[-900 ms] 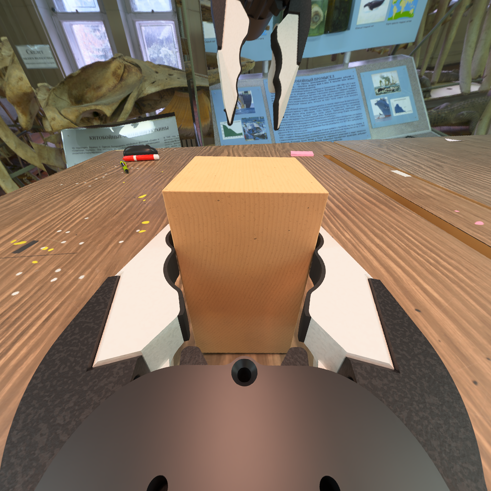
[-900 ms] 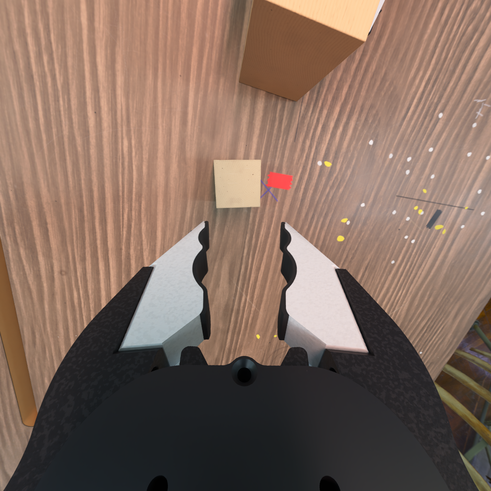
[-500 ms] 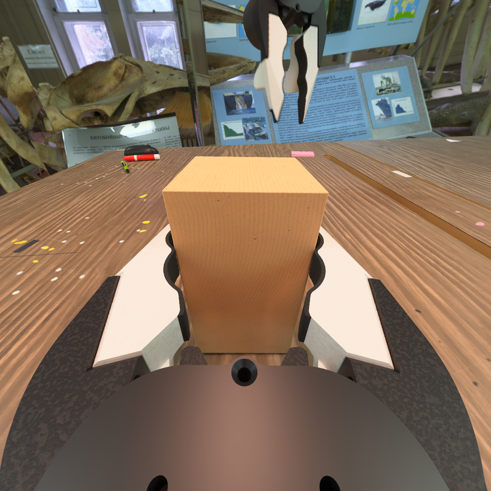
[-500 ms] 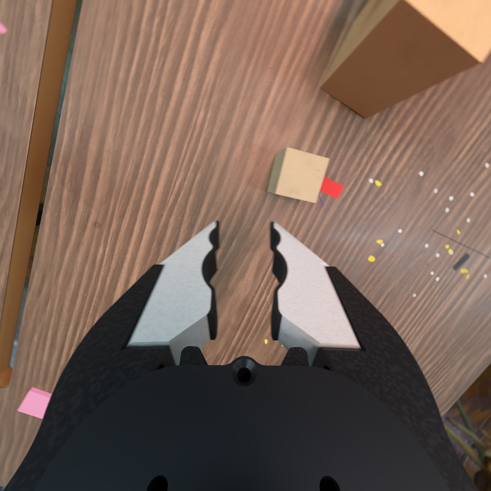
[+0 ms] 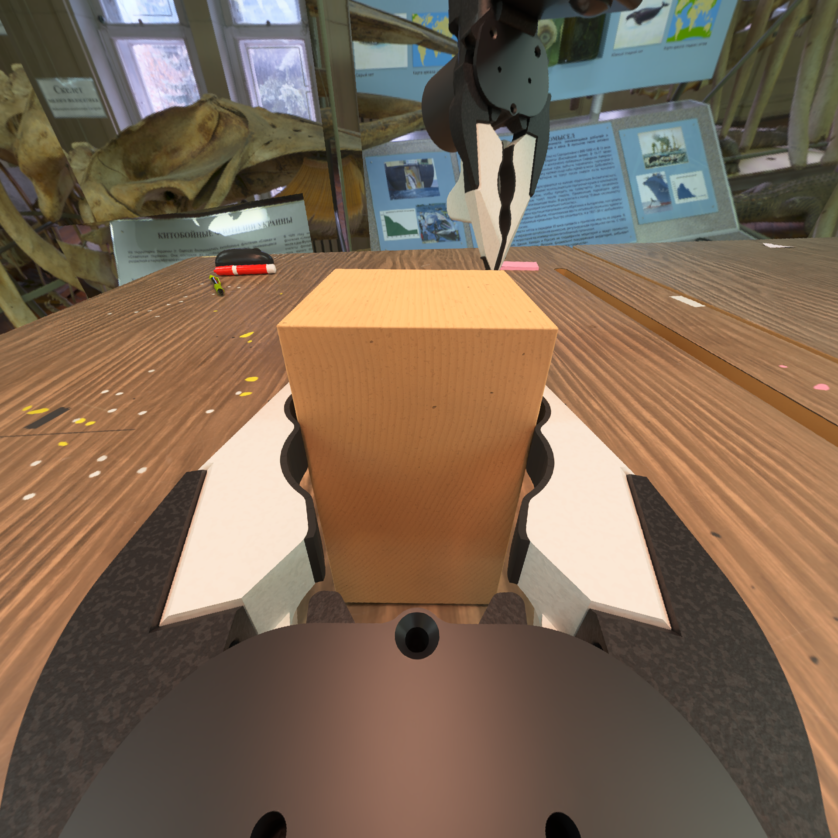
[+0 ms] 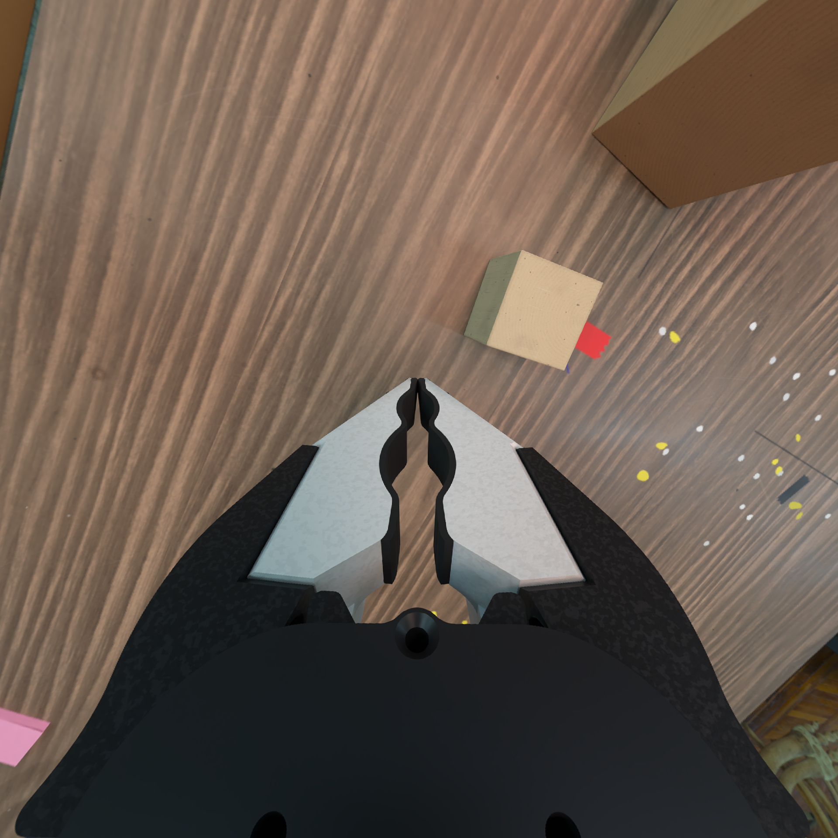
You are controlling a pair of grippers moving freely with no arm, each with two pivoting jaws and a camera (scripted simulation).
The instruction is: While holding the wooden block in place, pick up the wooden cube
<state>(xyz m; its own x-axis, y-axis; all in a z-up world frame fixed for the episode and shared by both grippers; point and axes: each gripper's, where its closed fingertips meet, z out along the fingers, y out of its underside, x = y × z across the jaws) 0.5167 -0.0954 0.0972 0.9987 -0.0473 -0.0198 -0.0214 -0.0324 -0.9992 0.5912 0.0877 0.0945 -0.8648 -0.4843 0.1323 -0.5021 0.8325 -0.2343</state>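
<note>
On the streaked wooden table [image 6: 226, 272], the left hand-held gripper [image 5: 416, 408] clamps the wooden block [image 5: 417, 431]; the right [image 6: 417, 381] is closed, empty.

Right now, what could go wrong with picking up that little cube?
The right hand-held gripper is shut on nothing, with the wooden cube off to one side of its tips. Descending like this, it would likely miss or knock the cube away. The left hand-held gripper clamps the wooden block.

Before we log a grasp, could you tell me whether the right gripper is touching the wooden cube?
Apart: the right wrist view shows bare table between the shut right gripper and wooden cube.
</note>
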